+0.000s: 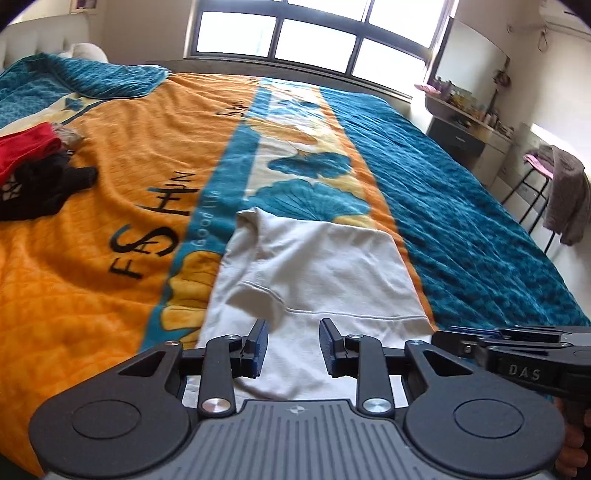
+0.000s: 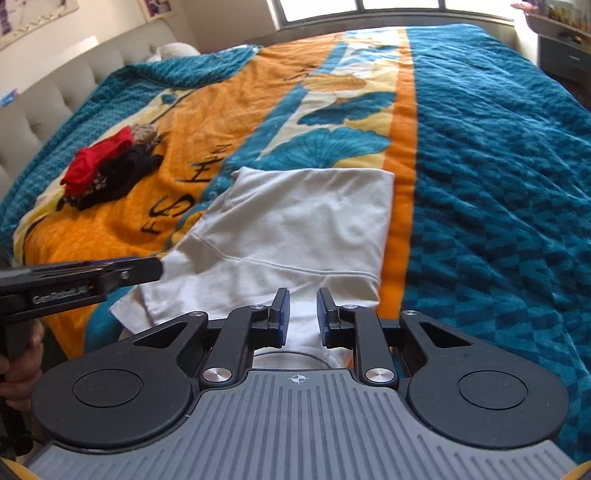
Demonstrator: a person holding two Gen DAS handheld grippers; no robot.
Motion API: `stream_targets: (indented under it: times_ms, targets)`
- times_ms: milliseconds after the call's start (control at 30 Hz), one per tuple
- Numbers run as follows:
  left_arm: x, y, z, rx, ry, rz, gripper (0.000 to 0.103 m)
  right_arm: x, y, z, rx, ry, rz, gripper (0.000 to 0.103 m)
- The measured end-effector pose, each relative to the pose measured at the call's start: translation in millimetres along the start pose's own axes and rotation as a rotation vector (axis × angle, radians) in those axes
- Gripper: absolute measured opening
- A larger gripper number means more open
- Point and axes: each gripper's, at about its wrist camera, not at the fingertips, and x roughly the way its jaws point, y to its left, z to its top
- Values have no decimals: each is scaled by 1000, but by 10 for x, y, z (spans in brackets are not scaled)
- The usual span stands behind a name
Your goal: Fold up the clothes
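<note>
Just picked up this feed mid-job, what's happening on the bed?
A person with a gripper in each hand is folding a white garment on the bedspread. It lies partly folded, a sleeve turned in across it. The left gripper and right gripper hover over its near end, jaws apart, gripping nothing. A red and black clothes pile sits off to the left.

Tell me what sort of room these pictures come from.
Most likely a home bedroom. A wide bed with a padded headboard and a teal-and-orange blanket fills the view; a cluttered dresser stands by the window.
</note>
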Motion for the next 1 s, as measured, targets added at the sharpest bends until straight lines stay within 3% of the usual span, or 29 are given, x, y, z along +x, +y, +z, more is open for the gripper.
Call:
stream_targets:
  times_ms: [133, 300, 467, 733, 1000]
  targets:
    - [119, -160, -112, 72, 38, 13, 28, 143, 100, -113, -56, 34, -7, 25]
    - [199, -36, -317, 50, 128, 79, 27, 172, 69, -310, -94, 104, -23, 25]
    - [44, -10, -338, 80, 151, 80, 27, -52, 26, -439, -130, 95, -9, 25]
    - [-101, 53, 16, 12, 84, 26, 28, -273, -308, -130, 85, -6, 99, 32]
    - [75, 92, 241, 4, 93, 18, 28, -75, -531, 22, 184, -12, 80, 31]
